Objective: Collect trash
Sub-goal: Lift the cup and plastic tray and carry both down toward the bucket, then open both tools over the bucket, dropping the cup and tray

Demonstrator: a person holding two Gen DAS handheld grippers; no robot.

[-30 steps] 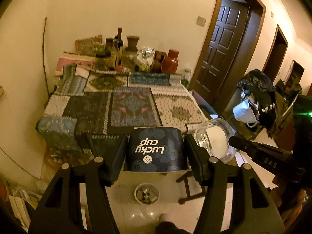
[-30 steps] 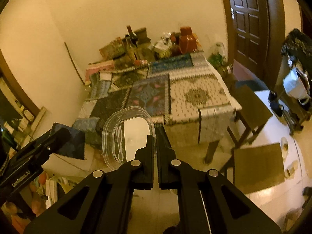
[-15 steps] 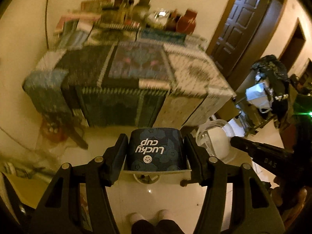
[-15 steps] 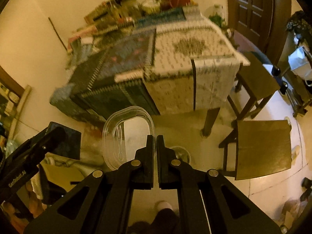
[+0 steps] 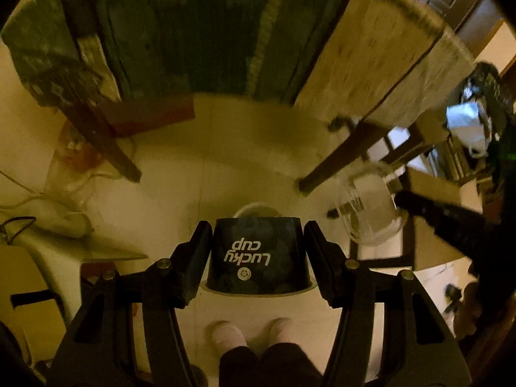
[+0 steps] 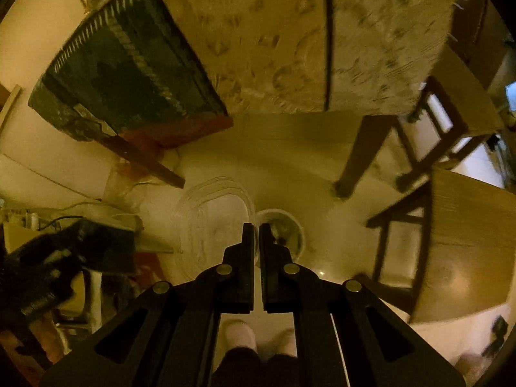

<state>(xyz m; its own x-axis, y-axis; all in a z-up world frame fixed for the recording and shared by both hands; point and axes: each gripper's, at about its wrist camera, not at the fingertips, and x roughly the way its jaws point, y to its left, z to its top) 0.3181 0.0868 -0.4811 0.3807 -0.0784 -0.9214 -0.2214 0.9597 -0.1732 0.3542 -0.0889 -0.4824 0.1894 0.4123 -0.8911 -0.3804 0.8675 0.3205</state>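
Dark paper cup (image 5: 256, 254) upside down, clamped between pads of left tool (image 5: 258, 258). Clear plastic lid (image 6: 213, 225) pinched at rim by clenched right tool (image 6: 256, 242). Both above small round bin (image 6: 282, 235) on floor, beside table leg (image 6: 358, 158). Risk: thin-edge pinch lets lid slip, or wide lid misses narrow bin mouth.

The cup (image 5: 256, 254) looks like matt dark printed paper. The lid (image 6: 213, 225) at 9 o'clock of the right gripper (image 6: 256, 235) is clear, glossy plastic. Both grippers are matt black plastic with metal pins. The floor (image 5: 225, 174) is smooth and glossy. The table legs (image 6: 358, 154) are dark wood; the tablecloth (image 6: 290, 38) is woven cloth.
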